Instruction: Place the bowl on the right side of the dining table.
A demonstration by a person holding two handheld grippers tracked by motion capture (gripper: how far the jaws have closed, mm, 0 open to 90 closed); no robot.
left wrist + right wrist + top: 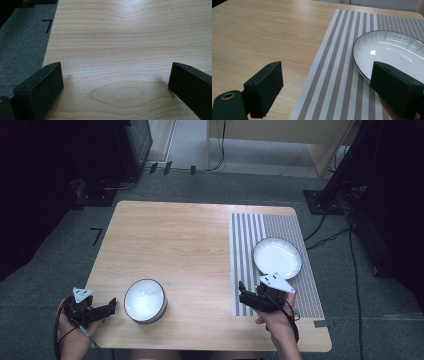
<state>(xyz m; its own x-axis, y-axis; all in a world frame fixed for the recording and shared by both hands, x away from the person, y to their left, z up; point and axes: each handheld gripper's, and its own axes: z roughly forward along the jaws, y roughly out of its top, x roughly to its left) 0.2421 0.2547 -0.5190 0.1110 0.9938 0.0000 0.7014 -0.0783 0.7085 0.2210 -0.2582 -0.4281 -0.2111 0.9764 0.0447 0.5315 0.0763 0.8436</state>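
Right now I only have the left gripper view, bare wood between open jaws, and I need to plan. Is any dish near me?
Observer: Yes, a white bowl with a dark rim stands on the table, just right of your left hand-held gripper.
Operator: Anything else out there?
Observer: A white plate lies on a striped placemat at the table's right side.
Operator: And the other hand?
Observer: The right hand-held gripper is open over the placemat's near end, just short of the plate, nothing between its jaws.
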